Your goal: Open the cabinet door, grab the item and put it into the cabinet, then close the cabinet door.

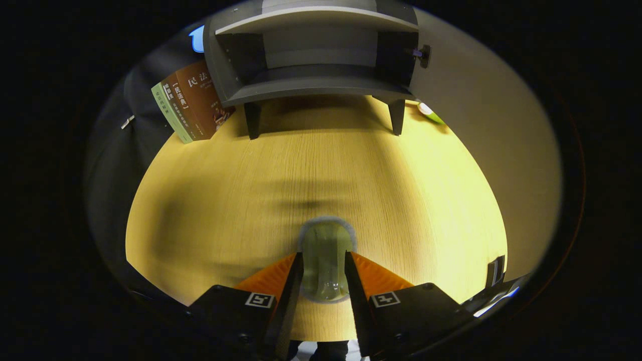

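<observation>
The hand-held gripper (323, 271) is gripping a clear glass (325, 260), with both fingers (293, 281) pressing on its sides and the jaws standing narrowly apart. The glass is hanging over the wooden bench (321, 170). Beyond the fingers, the grey cabinet (311, 65) is standing on short legs with its pale door (481, 130) swinging wide open to one side. Several books (190, 108) are leaning against the cabinet's other side.

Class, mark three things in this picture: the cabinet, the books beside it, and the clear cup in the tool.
cabinet (321, 80): gripper view, on its lower shelf.
books (193, 103): gripper view, on the brown spine.
clear cup (325, 250): gripper view, on its wall between the fingers.
</observation>
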